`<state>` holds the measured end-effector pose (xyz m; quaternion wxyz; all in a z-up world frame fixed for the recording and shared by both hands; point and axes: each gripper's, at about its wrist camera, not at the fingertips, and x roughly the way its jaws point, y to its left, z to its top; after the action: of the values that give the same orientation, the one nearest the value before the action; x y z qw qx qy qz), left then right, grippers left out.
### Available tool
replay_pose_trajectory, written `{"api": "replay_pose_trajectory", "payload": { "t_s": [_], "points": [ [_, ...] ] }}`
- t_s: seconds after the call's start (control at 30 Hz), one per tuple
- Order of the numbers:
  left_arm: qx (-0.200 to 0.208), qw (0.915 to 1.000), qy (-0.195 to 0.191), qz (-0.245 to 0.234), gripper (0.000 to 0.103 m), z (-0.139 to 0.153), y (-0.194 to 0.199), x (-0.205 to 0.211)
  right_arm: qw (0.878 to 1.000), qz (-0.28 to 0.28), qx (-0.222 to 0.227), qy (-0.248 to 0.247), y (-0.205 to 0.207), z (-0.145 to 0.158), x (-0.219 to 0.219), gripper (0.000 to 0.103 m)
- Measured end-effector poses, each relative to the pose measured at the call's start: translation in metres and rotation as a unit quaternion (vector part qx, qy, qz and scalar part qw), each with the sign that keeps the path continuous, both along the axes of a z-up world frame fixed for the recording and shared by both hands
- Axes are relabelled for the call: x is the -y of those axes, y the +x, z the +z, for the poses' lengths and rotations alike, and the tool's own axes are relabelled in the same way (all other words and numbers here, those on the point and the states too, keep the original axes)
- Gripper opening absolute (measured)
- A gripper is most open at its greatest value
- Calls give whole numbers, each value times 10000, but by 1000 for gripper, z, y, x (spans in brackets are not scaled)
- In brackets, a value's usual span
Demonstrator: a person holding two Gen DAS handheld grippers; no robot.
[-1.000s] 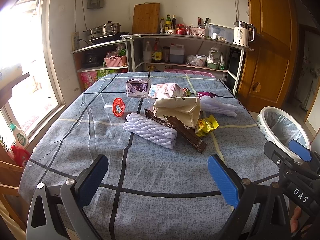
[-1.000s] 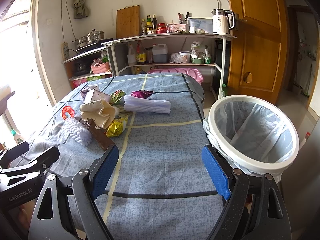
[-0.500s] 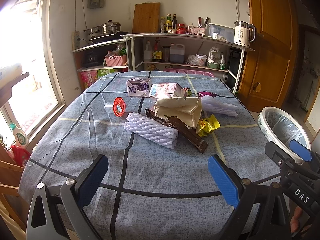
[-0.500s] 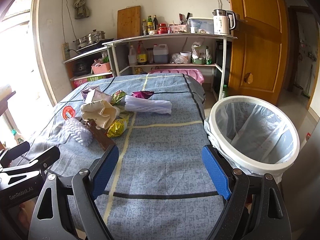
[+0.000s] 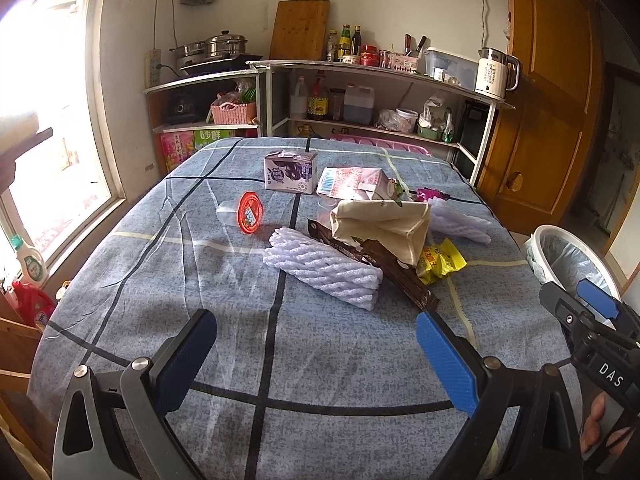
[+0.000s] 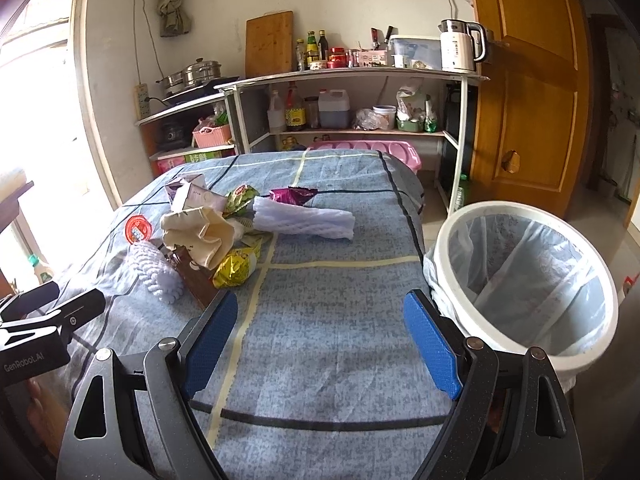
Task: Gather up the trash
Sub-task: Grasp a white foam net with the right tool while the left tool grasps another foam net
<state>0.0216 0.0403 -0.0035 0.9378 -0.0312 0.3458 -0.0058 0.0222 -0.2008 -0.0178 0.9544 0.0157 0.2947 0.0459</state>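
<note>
Trash (image 5: 372, 236) sits untouched on the table (image 5: 320, 360); our left tongs (image 5: 316, 344) and right tongs (image 6: 320, 336), wide open and empty, have barely crept closer.

The left claw (image 5: 316, 354), blue-padded jaws spread wide and empty, hangs over a table (image 5: 160, 280) draped in blue checked cloth. Ahead lie a white foam net sleeve (image 5: 322, 270), a dark brown wrapper (image 5: 400, 276), a cream paper bag (image 5: 380, 226), and a yellow foil packet (image 5: 440, 262). A white plastic-lined bin (image 5: 568, 256) stands off the table's right edge.
</note>
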Motion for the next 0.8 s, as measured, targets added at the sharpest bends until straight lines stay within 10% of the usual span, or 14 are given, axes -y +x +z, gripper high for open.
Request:
{"api": "replay_pose_trajectory", "payload": {
  "t_s": [0.8],
  "points": [
    [-895, 9938, -658, 106, 94, -31, 92, -31, 9871, 1062, -454, -1109, 131, -19, -20, 85]
  ]
}}
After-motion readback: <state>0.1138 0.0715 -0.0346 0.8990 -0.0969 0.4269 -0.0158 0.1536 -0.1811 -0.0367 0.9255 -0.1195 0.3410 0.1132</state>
